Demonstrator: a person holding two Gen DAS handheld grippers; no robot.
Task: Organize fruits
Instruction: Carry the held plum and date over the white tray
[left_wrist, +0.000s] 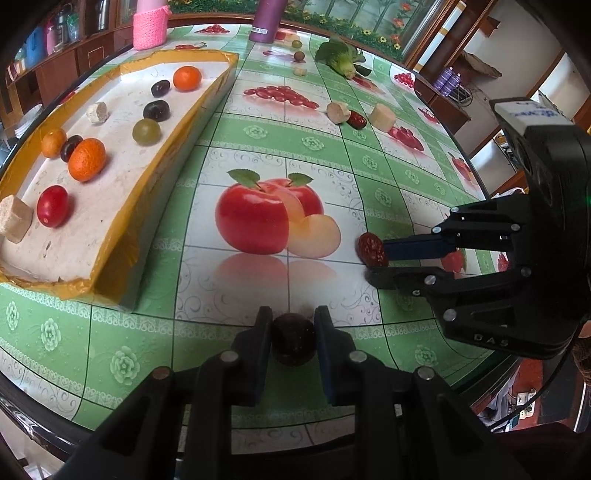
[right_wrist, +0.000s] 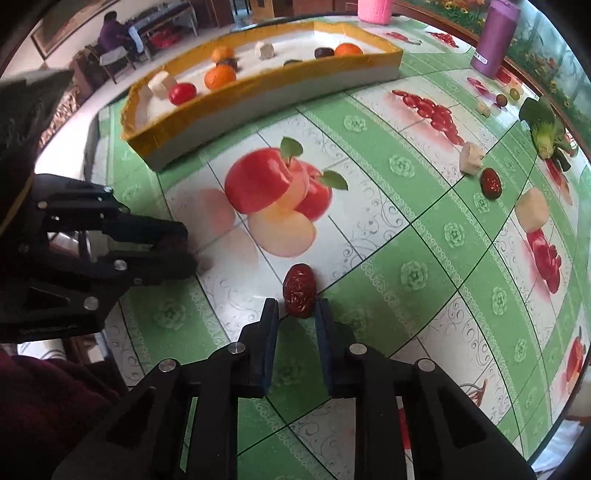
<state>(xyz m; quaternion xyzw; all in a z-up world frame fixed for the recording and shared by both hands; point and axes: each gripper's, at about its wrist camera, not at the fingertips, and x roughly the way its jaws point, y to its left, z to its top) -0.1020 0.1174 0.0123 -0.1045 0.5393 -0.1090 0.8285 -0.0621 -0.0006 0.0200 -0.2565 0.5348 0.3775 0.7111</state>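
Observation:
My left gripper (left_wrist: 293, 319) is shut on a dark round plum (left_wrist: 294, 338) just above the fruit-print tablecloth. It also shows in the right wrist view (right_wrist: 186, 245) at left, with the plum mostly hidden between its fingers. My right gripper (right_wrist: 295, 308) is open, its fingers either side of the near end of a wrinkled red date (right_wrist: 298, 291) that lies on the cloth. It also shows in the left wrist view (left_wrist: 376, 258), with the date (left_wrist: 371, 250) at its fingertips. A yellow-rimmed white tray (left_wrist: 110, 236) at left holds oranges, plums, a red tomato and beige pieces.
Farther on the cloth lie a second red date (right_wrist: 490, 183), two beige chunks (right_wrist: 471, 157) (right_wrist: 531, 209), a green leafy vegetable (right_wrist: 546, 136) and small fruits (right_wrist: 501, 99). A purple bottle (right_wrist: 494, 40) and a pink knitted holder (left_wrist: 149, 29) stand at the far edge.

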